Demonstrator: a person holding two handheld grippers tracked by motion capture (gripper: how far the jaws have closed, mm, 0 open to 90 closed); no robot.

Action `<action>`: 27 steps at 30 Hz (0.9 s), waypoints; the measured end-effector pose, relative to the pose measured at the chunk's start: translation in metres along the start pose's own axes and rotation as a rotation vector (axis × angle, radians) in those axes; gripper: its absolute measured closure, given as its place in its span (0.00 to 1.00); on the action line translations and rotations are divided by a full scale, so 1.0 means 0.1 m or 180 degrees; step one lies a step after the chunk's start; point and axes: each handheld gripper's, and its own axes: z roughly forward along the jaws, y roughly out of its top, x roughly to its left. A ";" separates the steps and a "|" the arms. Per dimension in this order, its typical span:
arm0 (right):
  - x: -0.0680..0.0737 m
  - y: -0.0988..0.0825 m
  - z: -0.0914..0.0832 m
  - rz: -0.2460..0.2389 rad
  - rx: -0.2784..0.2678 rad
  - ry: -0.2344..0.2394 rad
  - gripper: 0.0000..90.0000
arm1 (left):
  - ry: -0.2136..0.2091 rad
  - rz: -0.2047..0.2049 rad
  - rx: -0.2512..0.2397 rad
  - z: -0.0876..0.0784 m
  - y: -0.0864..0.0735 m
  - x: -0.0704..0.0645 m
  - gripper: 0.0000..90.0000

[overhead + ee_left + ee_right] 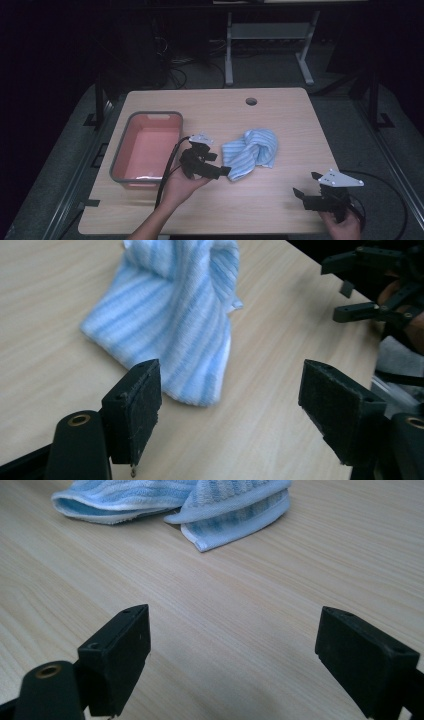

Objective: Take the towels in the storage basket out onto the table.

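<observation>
A crumpled blue-and-white striped towel [251, 151] lies at the middle of the wooden table [280, 110]. My left gripper [222, 171] sits just left of the towel's near corner, open, with nothing between its jaws; in the left gripper view the towel [175, 325] lies just ahead of the open gripper [230, 395]. My right gripper [301, 192] is open near the table's front right corner, apart from the towel. In the right gripper view the towel [200, 505] lies farther off, beyond the open gripper [232, 650].
A grey-rimmed pink tub [148, 148] stands at the table's left, next to my left hand. A cable hole [251, 101] sits near the far edge. Cables trail from both grippers. A white desk frame [270, 35] stands on the floor beyond the table.
</observation>
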 end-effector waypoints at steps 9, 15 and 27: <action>0.00 -0.02 -0.02 0.0013 0.0005 -0.0027 0.16 | -0.0040 0.0015 -0.0004 -0.05 -0.16 -0.04 0.28; 0.02 -0.03 -0.01 0.0010 0.0022 -0.0017 0.16 | -0.0026 0.0002 -0.0080 -0.04 -0.32 -0.06 0.28; 0.07 -0.08 -0.08 0.0021 -0.0037 -0.0044 0.16 | 0.0080 0.0120 -0.0047 0.04 -0.57 -0.11 0.28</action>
